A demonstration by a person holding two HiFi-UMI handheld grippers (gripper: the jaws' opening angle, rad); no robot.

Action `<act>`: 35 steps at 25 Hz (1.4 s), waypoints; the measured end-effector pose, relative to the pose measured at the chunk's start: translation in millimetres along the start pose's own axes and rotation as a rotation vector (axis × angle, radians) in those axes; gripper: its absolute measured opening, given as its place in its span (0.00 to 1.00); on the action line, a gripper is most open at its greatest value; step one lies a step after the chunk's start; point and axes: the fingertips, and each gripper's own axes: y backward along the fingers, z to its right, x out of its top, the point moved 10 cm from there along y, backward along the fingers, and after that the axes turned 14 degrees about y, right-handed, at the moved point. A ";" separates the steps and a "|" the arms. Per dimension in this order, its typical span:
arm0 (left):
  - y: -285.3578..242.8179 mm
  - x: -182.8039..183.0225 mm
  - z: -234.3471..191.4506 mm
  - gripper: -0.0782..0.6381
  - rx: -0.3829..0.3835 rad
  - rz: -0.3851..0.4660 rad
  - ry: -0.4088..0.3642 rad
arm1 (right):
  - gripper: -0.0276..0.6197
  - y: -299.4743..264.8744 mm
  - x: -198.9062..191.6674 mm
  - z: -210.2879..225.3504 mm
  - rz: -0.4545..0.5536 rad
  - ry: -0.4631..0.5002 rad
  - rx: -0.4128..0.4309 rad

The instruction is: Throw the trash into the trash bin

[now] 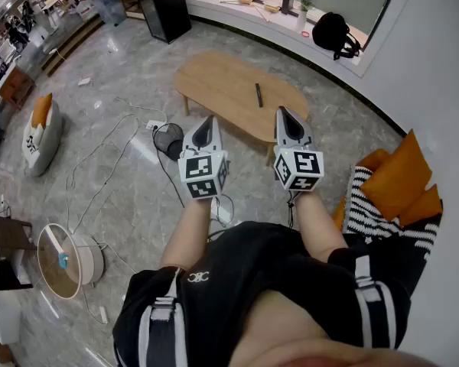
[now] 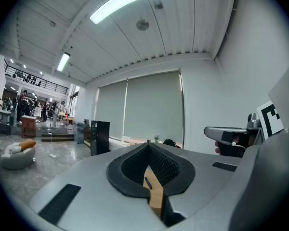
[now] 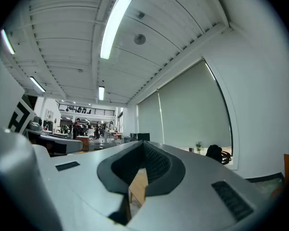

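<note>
Left gripper (image 1: 207,121) and right gripper (image 1: 284,113), both pressed together and empty, are held level short of the wooden table (image 1: 222,82), apparently poised for approach; a slim dark item (image 1: 258,95), presumably the trash, lies on that table, with the trash bin (image 1: 168,141) beside its near-left edge.

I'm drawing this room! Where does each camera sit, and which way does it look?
Head view: on the person's head, facing down at their arms, left claw, right claw, wooden table.
Left gripper view: on the left claw, facing along its shut jaws toward the blinds; right claw beside.
Right gripper view: on the right claw, facing likewise; left claw beside.
Both gripper views share the blinds.
</note>
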 end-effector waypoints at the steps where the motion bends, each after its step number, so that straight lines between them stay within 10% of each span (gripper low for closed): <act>1: 2.4 0.2 1.1 0.13 0.003 -0.001 -0.006 | 0.06 1.8 0.3 -0.9 0.003 -0.002 -0.008; 35: 24.9 -16.2 -56.7 0.13 -0.011 -0.040 0.001 | 0.06 -24.4 -25.4 -62.8 -0.076 -0.046 0.017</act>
